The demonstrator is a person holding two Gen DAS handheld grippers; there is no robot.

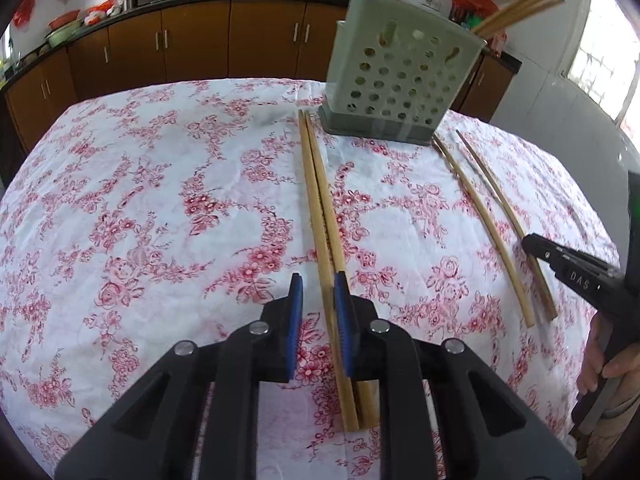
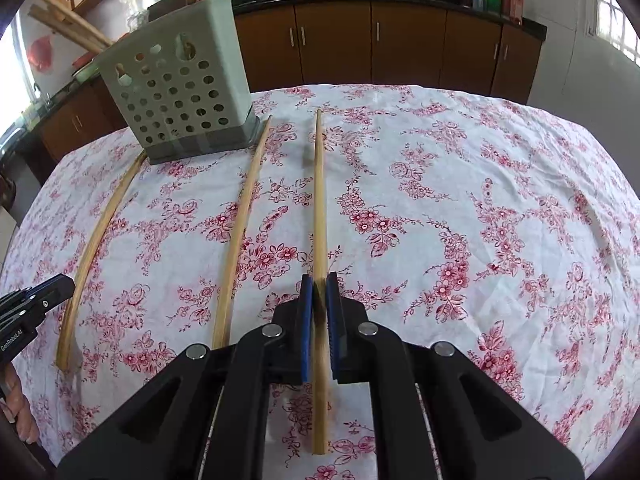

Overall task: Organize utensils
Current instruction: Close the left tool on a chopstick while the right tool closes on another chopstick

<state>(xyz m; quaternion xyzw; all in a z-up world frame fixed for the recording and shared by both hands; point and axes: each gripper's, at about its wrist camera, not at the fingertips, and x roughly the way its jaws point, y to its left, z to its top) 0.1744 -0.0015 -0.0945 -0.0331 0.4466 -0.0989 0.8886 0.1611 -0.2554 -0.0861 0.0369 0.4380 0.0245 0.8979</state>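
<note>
Two grippers over loose chopsticks.
Left gripper [image 1: 318,284] stood released above a chopstick pair [image 1: 320,200]; right gripper [image 2: 319,286] clenched one chopstick [image 2: 319,200].

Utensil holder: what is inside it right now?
Wooden chopsticks stick out of the holder, some upright, some leaning sideways. Through the holes only dim shapes show; its floor and their lower ends are hidden.

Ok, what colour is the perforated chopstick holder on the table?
Pale grey-green chopstick holder on a darker grey base; the right wrist view shows it best.
</note>
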